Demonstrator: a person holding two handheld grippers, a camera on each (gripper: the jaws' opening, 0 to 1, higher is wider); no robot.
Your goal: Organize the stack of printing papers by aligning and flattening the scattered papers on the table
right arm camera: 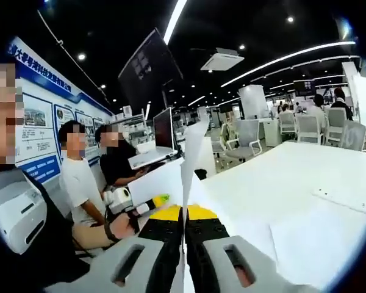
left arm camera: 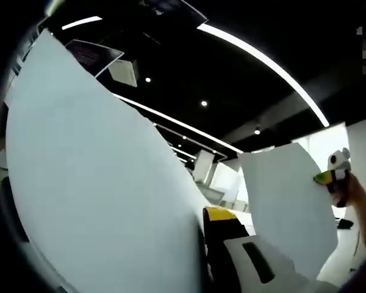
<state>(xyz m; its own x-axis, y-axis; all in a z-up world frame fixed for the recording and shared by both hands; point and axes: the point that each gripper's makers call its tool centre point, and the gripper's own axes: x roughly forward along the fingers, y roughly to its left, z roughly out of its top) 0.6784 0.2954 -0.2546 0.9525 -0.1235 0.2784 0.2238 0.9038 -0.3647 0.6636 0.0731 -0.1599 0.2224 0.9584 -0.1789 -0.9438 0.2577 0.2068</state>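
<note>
Paper (right arm camera: 192, 155) stands edge-on, pinched between the closed jaws of the right tool (right arm camera: 184, 215), raised above the counter (right arm camera: 280, 177). A large sheet (left arm camera: 91, 183) rises just left of the left tool (left arm camera: 232, 244); whether that tool grips it, I cannot tell. More sheets (right arm camera: 317, 238) lie flat on the counter.

Papers (right arm camera: 192, 159) upright between both tools — table (right arm camera: 293, 177) right.
</note>
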